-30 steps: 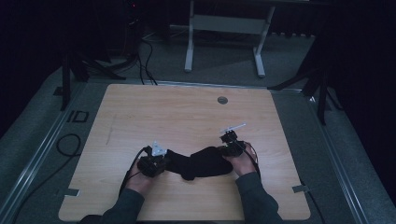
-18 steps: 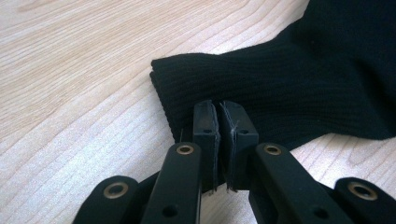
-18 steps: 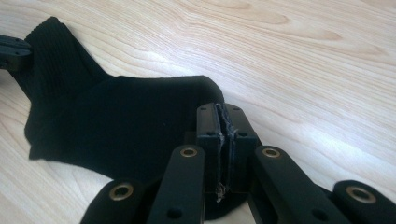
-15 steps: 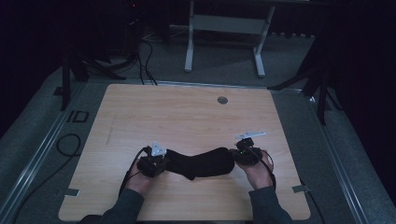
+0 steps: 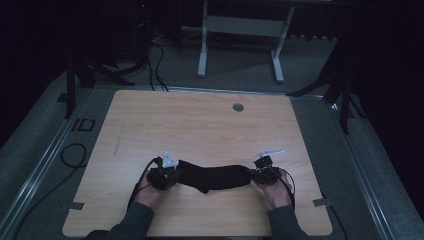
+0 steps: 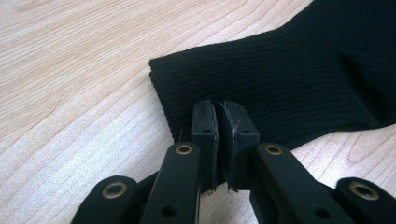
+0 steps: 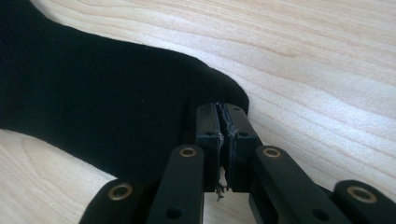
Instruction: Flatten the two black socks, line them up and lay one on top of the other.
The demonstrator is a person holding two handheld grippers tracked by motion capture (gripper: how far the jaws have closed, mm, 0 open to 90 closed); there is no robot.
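Note:
A black sock [image 5: 215,177] lies stretched out along the near part of the wooden table [image 5: 200,125]. My left gripper [image 5: 175,173] holds its ribbed cuff end; in the left gripper view the left gripper [image 6: 219,105] has its pads pressed together on the edge of the cuff [image 6: 289,79]. My right gripper [image 5: 251,175] holds the other end. In the right gripper view the right gripper [image 7: 222,108] pinches the rounded toe of the sock [image 7: 93,88]. Both hands rest low on the table behind the grippers.
A round cable hole [image 5: 238,107] sits near the table's far edge. Cables [image 5: 70,155] lie on the floor at the left, and a white desk frame [image 5: 240,30] stands beyond the table. Small tape strips [image 5: 320,202] mark the near corners.
My right gripper has moved to the right with the toe in it, pulling the bunched sock out longer and flatter. The left gripper has stayed in place.

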